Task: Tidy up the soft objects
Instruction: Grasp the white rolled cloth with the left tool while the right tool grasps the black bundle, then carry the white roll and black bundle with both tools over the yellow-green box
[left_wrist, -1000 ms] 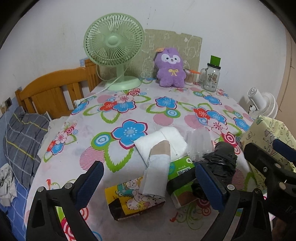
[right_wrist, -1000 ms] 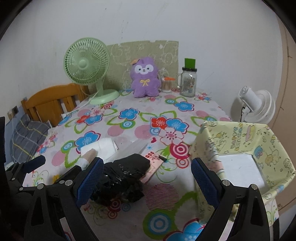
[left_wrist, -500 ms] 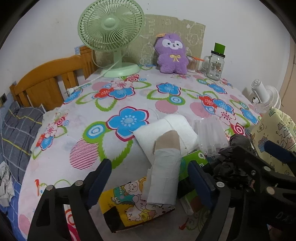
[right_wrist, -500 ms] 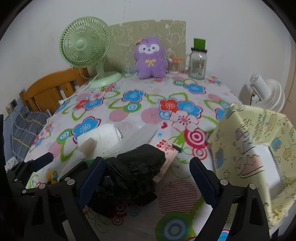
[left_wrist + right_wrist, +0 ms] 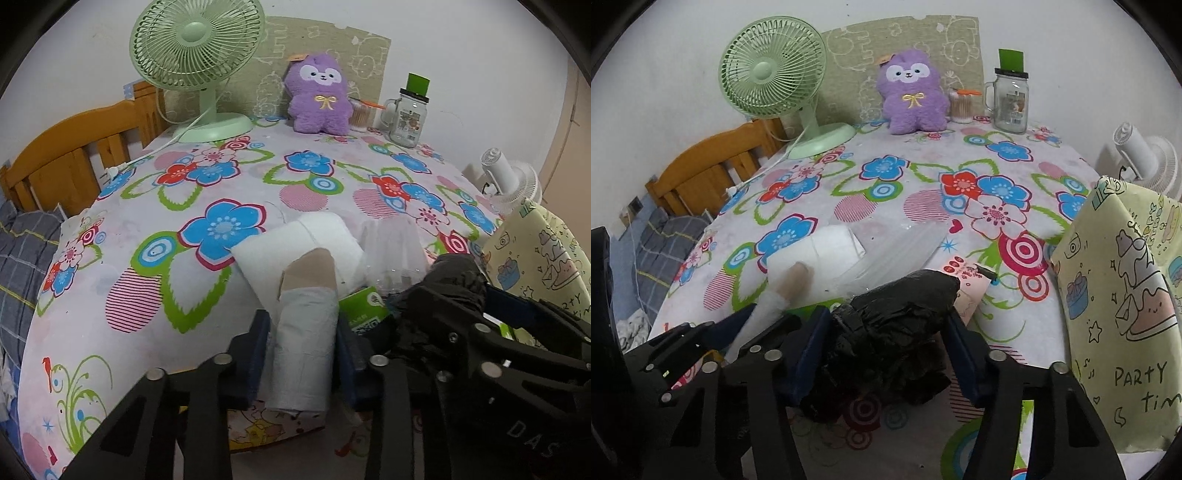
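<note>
Black bag bundle (image 5: 886, 332) sits between our right gripper's (image 5: 882, 354) jaws; left gripper (image 5: 301, 354) pinches the paper roll (image 5: 304, 343) (soft, may crush or slip).

Black gripper frames, silver screws, blue fingers (image 5: 807, 354)

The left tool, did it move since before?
Yes. The left tool went forward and squeezed shut on the white paper roll, coming closer to the green fan.
</note>
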`<state>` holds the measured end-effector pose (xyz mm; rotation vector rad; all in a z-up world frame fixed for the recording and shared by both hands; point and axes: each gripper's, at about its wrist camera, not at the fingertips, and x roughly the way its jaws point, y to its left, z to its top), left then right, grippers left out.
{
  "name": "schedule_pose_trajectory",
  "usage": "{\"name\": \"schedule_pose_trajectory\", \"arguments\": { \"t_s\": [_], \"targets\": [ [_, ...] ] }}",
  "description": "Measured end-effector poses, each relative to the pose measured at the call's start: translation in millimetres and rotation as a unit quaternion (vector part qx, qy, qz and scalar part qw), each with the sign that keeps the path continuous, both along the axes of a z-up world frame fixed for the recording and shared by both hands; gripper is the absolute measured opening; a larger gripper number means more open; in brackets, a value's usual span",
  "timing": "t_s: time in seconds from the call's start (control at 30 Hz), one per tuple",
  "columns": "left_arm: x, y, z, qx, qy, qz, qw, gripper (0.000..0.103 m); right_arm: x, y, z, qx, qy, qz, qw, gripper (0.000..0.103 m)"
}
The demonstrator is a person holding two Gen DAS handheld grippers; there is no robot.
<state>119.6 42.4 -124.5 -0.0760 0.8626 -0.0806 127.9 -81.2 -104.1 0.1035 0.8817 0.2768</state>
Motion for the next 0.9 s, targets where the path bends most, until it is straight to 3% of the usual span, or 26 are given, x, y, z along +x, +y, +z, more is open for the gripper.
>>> {"name": "schedule_pose_trajectory", "arguments": {
  "t_s": [0.3,0.9],
  "targets": [
    [-4.6,-6.4,7.8,0.003,-0.018,-0.014,0.9997,0.024,-6.4,-2.7,8.2,0.007,-0.012,0.002,1.0,0.047],
    [-24.9,-22.6,37.0,0.021,-0.051,-0.016,0.9983,0.024,-29.7,-20.3,36.0,0.006,-0.045,-0.012,0.999,0.044]
  ]
}}
